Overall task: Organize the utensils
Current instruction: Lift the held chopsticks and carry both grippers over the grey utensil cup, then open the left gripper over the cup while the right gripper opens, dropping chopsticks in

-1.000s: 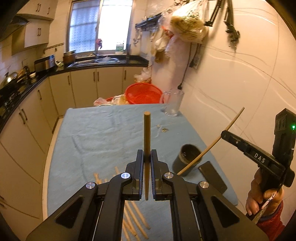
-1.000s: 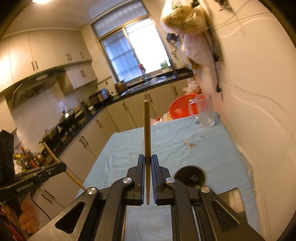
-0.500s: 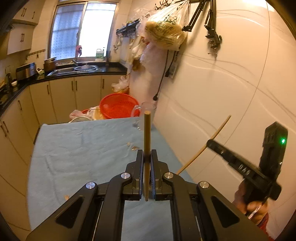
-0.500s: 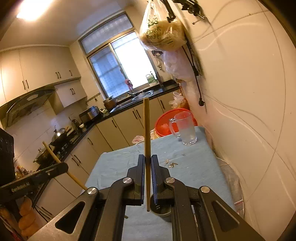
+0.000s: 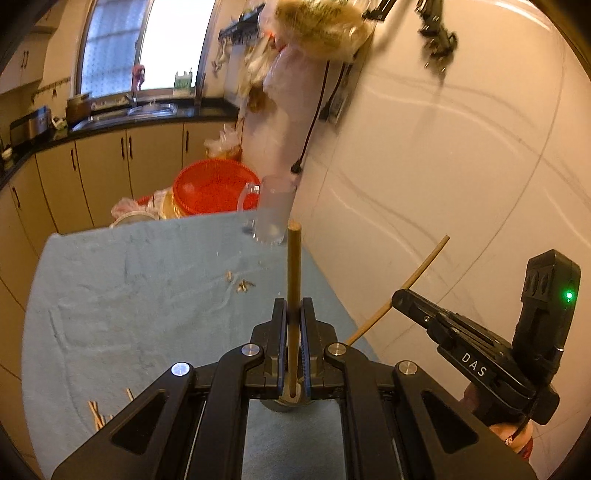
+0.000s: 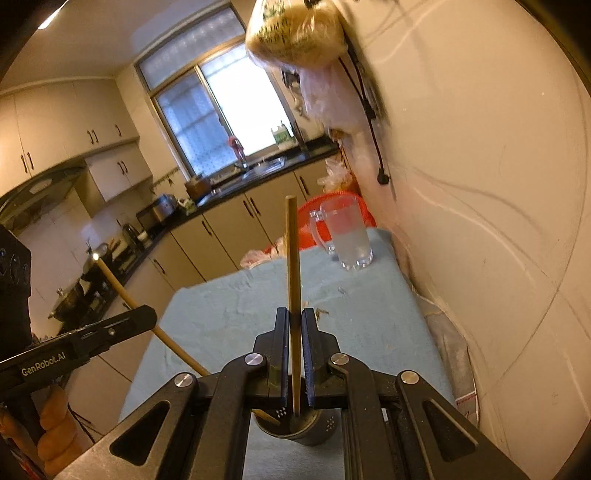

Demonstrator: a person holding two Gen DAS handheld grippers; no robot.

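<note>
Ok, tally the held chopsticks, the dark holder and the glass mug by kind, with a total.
Chopsticks: 2 (left chopstick in left gripper, right chopstick in right gripper)
Dark holder: 1
Glass mug: 1
Total: 4

Readable text, two spots only:
- "DAS", white letters on the black side of the right claw [image 5: 400, 297], seen from the left wrist view.
- "GenRobot.AI", white letters on the black side of the left claw [image 6: 149, 317], seen from the right wrist view.

Hanging plastic bag [image 6: 295, 33] on the wall has green print, too blurred to read. Bottle [image 6: 282, 136] on the window sill carries a green label, also illegible.
</note>
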